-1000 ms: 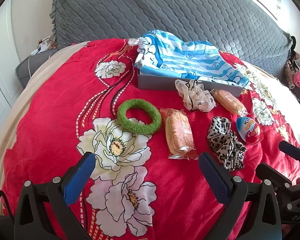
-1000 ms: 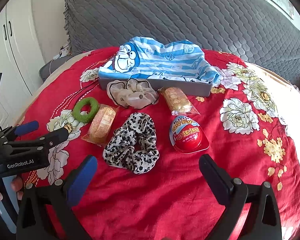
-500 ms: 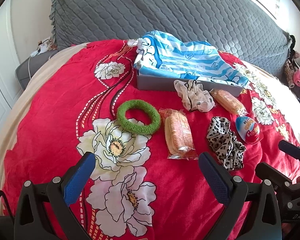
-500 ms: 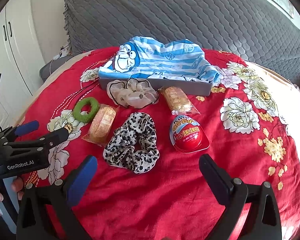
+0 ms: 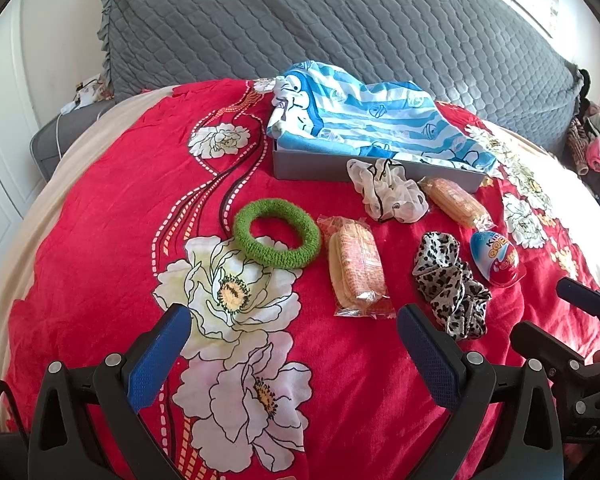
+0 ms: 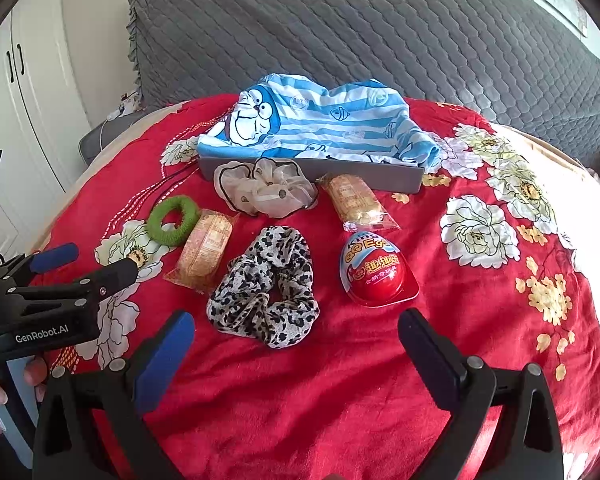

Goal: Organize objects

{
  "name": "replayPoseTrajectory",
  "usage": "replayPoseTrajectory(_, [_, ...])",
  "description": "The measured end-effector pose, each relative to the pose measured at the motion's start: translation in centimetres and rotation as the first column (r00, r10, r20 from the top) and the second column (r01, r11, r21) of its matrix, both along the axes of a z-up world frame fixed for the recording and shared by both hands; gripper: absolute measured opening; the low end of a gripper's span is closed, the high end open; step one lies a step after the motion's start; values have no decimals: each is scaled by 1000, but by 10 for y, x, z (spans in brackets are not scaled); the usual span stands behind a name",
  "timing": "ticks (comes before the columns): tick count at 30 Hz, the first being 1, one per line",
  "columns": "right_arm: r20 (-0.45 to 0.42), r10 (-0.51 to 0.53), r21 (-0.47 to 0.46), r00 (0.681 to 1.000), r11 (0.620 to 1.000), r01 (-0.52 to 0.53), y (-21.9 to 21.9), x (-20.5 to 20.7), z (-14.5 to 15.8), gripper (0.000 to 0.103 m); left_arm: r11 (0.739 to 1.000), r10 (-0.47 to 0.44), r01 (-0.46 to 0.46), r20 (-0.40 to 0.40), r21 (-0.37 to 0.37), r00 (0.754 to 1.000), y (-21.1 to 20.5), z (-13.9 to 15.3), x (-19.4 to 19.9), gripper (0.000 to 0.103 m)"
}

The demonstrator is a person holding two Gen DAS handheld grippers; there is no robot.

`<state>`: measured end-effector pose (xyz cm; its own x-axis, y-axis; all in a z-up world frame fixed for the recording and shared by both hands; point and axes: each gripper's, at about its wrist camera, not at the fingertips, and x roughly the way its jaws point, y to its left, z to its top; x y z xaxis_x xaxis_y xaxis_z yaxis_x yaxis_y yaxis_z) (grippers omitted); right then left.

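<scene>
I have the left gripper (image 5: 292, 328) and right gripper (image 6: 296, 332) both spread wide, empty, above the red floral bedspread (image 6: 480, 300); the leopard-print fabric scrunchie (image 6: 266, 286) lies near the grey tray (image 6: 340, 174)

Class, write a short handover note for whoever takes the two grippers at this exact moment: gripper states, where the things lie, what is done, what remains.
Left gripper: open, empty, low over the red floral bedspread.
Right gripper: open, empty, before the leopard-print scrunchie.
Loose on the bedspread: green knitted hair ring, two wrapped biscuit packs, cream sheer scrunchie, red and blue toy egg.
Grey tray behind them holds a blue striped cartoon cloth.
Done: nothing sorted, as far as shown.
Left: all six loose items.
</scene>
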<state>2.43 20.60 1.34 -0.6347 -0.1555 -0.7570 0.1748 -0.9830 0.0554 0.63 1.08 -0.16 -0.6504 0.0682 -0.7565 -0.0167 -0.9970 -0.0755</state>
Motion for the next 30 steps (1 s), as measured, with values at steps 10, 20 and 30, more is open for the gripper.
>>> replayPoseTrajectory(10, [-12, -5, -9, 1000, 1000, 5, -2, -2, 6, 103, 1000, 11, -11, 1, -2, 1000, -5, 1, 3, 102])
replayPoseTrajectory(20, [-26, -16, -24, 1000, 1000, 15, -12, -8, 13, 103, 999, 38, -38, -6, -1, 999, -18, 10, 5, 102])
replayPoseTrajectory(30, [-28, -11, -34, 1000, 999, 10, -27, -12, 14, 103, 999, 23, -24, -24, -24, 999, -29, 19, -5, 102])
